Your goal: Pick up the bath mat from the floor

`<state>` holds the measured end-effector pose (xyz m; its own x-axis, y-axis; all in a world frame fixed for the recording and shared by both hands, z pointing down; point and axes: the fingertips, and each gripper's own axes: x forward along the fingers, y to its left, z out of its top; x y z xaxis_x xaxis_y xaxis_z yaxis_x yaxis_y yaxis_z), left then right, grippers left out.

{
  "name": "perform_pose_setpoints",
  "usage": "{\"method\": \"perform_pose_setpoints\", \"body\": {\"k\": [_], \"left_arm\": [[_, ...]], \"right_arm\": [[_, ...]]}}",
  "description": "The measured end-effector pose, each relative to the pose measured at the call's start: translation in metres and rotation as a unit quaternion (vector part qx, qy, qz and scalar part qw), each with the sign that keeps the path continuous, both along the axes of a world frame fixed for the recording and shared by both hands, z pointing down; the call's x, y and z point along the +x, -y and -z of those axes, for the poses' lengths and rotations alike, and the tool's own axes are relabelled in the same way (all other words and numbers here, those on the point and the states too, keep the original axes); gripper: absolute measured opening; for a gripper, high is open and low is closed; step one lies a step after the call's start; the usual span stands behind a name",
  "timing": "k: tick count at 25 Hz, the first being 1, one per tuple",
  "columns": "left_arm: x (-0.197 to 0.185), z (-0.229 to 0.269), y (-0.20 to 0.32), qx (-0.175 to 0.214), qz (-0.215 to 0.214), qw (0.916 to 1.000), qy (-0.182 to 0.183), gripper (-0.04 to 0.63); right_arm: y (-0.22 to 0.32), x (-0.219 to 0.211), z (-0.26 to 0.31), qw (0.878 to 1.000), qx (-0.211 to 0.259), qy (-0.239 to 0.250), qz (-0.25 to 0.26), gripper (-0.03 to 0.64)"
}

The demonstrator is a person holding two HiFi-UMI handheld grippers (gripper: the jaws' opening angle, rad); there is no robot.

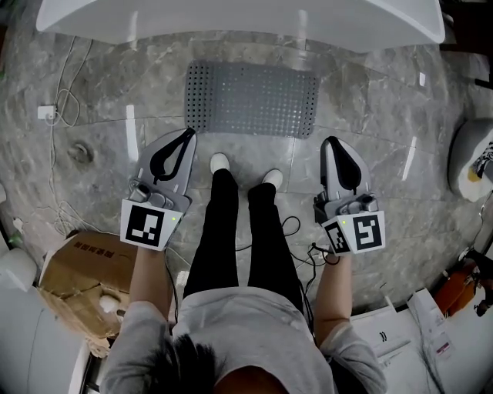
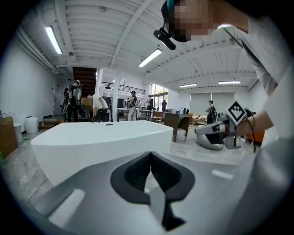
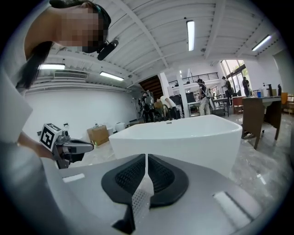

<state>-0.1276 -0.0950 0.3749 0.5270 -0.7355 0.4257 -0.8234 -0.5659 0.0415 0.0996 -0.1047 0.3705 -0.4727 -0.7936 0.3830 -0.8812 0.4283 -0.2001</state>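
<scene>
Two pairs of jaws are mine, and neither holds anything. On my left gripper (image 2: 150,156) the black ribbed pads (image 2: 133,176) meet at their tips, pressed together on nothing. On my right gripper (image 3: 146,157) the pads (image 3: 128,176) stand all but together, with a hairline slit between them. Lower down in that slit a strip of dotted grey shows. The bath mat (image 1: 252,98) lies flat on the marbled floor (image 1: 385,108), ahead of both pairs of jaws and between the lines they point along. It is grey and covered in rows of small holes. In the head view my left tips sit at its near left corner and my right tips just off its near right corner; how high I hang above it I cannot tell. Beyond the mat, straight ahead of both jaws, stands the white bathtub (image 1: 231,23). Behind each pair of jaws rides a marker cube (image 1: 148,225) with black-and-white squares and no words. Between my two grippers are the person's white shoes (image 1: 219,161), just short of the mat. Behind my left jaws and out to the side sits a cardboard box (image 1: 81,269) with red print, and behind my right lie papers (image 1: 389,335); the writing on both is too small to read.
</scene>
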Motion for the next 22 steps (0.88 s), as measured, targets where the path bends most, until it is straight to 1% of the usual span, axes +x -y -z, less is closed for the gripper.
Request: {"method": "perform_pose_setpoints", "body": {"k": [7,11,18,22], "left_arm": [[-0.010,-0.063,-0.006,0.000,0.012,0.9999,0.008,0.002],[-0.016,-0.098,-0.007,0.025,0.015,0.9996,0.005,0.002],[-0.018,-0.181,-0.013,0.030,0.020,0.9993,0.011,0.002],[-0.016,-0.231,-0.011,0.040,0.024,0.9989,0.009,0.001]], "right_arm": [[-0.004,0.006,-0.063,1.000,-0.001,-0.005,-0.007,0.023],[-0.005,0.011,-0.104,1.000,0.006,-0.009,-0.016,0.029],[-0.010,0.037,-0.186,0.999,0.012,-0.020,-0.031,0.034],[-0.013,0.050,-0.236,0.999,0.021,-0.032,-0.034,0.038]]}}
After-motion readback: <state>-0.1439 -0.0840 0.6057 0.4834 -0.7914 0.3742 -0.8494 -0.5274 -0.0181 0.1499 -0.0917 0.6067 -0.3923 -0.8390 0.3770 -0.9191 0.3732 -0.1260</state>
